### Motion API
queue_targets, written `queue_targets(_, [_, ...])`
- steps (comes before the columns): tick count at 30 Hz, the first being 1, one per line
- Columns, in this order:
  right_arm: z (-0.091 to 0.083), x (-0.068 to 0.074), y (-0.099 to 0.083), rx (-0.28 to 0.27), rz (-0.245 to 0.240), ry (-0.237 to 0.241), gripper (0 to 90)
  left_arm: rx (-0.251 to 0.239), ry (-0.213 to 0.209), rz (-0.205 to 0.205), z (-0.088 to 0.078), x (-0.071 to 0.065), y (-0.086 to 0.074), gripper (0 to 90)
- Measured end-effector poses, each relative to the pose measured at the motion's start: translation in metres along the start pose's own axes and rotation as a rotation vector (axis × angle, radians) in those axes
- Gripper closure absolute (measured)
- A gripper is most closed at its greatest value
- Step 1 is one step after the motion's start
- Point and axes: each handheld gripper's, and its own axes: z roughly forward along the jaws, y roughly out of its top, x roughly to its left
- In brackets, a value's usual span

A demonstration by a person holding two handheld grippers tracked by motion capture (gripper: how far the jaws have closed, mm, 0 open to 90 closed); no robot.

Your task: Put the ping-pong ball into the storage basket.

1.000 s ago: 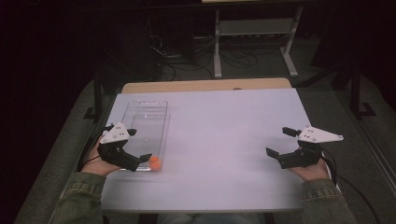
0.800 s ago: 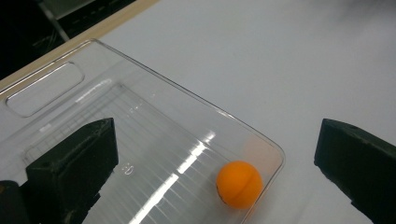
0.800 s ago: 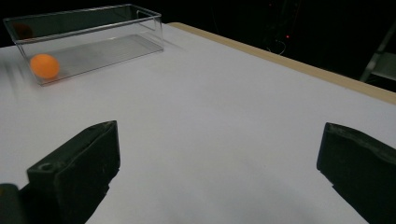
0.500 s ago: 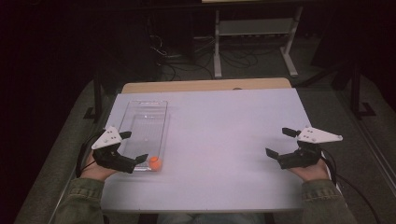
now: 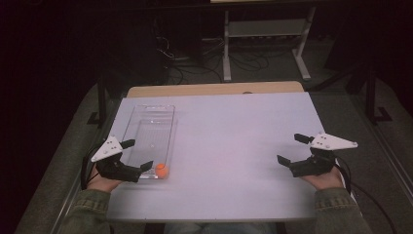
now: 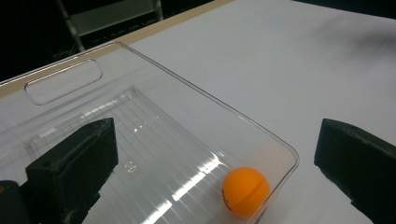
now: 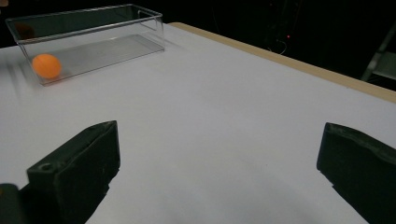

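Here, 1 small orange plastic ball sits inside the clear rectangular plastic bin, tucked into the near corner closest to the person, on a white-topped table edged in pale wood. The left gripper hovers at that near end with its jaws spread wide and holding nothing; in the left gripper view, 1 black jaw hangs over the ribbed floor of the bin and the other outside its long wall, so the wall runs between them. The right gripper rests well apart over bare table on the far right, its jaws equally wide and empty.

The step in hand looks like a reach for the ball, though whether the left gripper is arriving or leaving cannot be read from these frames. To do it well, both jaws should go inside the bin, straddling the ball at its widest line, then close slowly: a smooth, light sphere squirts away from an off-centre pinch, and the corner walls leave little room.
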Motion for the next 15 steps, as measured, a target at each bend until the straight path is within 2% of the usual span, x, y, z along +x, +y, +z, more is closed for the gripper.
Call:
queue_targets(5, [-0.001, 0.001, -0.001, -0.002, 0.0, 0.0, 0.0, -0.024, 0.025, -0.007, 0.0, -0.002, -0.008, 0.0])
queue_targets(11, [-0.003, 0.002, -0.001, -0.007, 0.007, 0.002, 0.0, -0.047, 0.034, -0.038, 0.001, -0.002, -0.013, 0.0])
queue_targets(15, [-0.003, 0.002, -0.002, -0.011, 0.008, 0.0, 0.0, -0.052, 0.036, -0.031, 0.001, -0.003, -0.014, 0.0])
